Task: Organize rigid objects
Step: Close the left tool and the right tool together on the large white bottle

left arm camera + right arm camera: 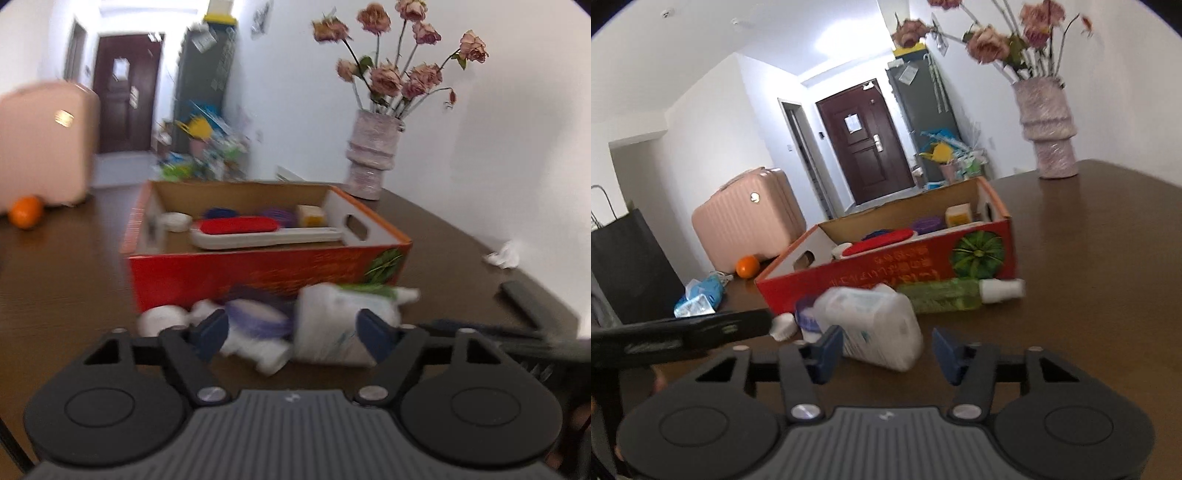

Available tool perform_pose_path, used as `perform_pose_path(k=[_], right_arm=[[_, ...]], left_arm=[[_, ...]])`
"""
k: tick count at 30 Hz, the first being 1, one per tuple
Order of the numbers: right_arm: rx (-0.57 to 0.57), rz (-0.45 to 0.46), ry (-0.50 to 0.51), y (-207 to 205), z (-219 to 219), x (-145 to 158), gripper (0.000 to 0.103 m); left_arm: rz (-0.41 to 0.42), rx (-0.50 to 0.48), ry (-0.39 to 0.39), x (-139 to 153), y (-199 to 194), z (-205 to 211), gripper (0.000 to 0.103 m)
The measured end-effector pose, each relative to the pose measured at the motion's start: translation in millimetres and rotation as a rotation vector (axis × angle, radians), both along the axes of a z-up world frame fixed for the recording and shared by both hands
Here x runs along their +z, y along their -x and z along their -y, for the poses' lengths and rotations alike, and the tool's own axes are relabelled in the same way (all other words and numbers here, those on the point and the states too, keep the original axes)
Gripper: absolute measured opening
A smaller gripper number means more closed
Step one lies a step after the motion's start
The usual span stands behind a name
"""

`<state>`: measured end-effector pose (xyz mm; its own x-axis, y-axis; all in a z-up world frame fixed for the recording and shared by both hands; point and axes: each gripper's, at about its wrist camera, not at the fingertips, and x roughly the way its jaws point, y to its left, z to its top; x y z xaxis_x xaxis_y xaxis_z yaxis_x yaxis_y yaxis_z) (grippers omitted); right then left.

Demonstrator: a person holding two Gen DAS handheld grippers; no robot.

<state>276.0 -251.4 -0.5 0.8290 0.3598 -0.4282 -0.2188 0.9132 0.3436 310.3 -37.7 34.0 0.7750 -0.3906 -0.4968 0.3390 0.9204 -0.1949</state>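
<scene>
I have both grippers low over the dark brown wooden table [1089,295], facing the open red cardboard box [258,273] with a green squash printed on its long side.

My left gripper [295,332] has its jaws spread, nothing pinched. Beyond its blue fingertips [212,330] lies a blurred huddle on the table just in front of the box: a white squat plastic bottle [332,325] lying on its side, a round purple-and-white lidded tub [258,317], and a small white round pot [162,319]. The white bottle sits toward the right-hand fingertip, which overlaps its edge in this view; I cannot tell whether they touch.

My right gripper [884,354] also has its jaws apart and holds nothing. From its camera the white bottle lies just ahead of the gap, shifted toward the left-hand fingertip [827,352], which looks close to or against the bottle's label side; the other fingertip stands clear. A clear green bottle with a white cap [956,293] lies along the box's foot, beyond the jaws.

Inside the box rest a red-topped white brush-like tool [258,230], a purple round lid [925,223] and a small yellow-and-white carton [958,214].
</scene>
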Motion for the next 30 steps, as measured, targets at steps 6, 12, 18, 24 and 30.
perform_pose_path(k=[6, 12, 18, 24, 30], right_arm=[[0.022, -0.014, -0.080, -36, -1, 2, 0.031], [0.005, -0.058, -0.137, -48, 2, -11, 0.025], [0.017, -0.062, -0.137, -36, 4, -11, 0.024], [0.038, -0.082, -0.084, -4, 5, -8, 0.026], [0.053, -0.090, -0.058, 29, 3, -9, 0.026]], left_arm=[[-0.107, -0.111, 0.143, -7, -50, 8, 0.055], [-0.189, -0.105, 0.197, -22, -61, 0, 0.041], [-0.174, -0.115, 0.192, -20, -37, -2, 0.040], [-0.176, -0.151, 0.205, -23, 0, -1, 0.040], [-0.172, -0.161, 0.185, -29, 40, -5, 0.041]])
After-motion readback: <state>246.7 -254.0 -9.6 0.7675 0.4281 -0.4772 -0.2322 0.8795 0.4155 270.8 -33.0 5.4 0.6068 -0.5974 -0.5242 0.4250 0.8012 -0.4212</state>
